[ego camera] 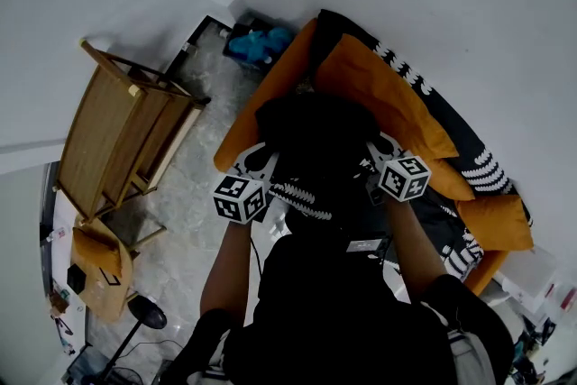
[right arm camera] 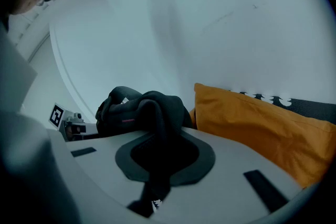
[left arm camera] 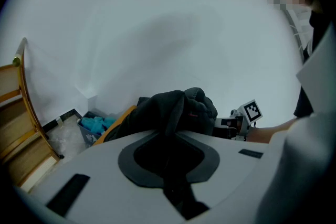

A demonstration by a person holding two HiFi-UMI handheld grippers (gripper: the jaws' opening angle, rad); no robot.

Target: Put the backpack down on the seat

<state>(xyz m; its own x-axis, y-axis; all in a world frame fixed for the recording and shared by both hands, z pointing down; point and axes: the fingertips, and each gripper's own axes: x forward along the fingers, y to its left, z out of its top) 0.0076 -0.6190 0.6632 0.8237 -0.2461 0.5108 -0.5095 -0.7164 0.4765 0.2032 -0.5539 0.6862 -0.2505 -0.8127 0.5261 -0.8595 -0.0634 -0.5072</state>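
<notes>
backpack [ego camera: 315,144] clamped by left tool [left arm camera: 168,139] and right tool [right arm camera: 157,141], over orange seat [ego camera: 260,111], teal stuff [ego camera: 267,41] in bin [left arm camera: 85,132]

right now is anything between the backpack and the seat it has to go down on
Nothing visible stands in the way. The backpack is over the orange seat. The orange cushion lies beside it, on the wall side, not under it. The patch of seat straight below the bag is hidden by the bag itself.

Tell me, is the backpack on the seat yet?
Nearly. The black backpack is already over the orange seat. The left hand-held gripper and right hand-held gripper each clamp its fabric. Whether it touches the seat is unclear; letting go remains.
</notes>
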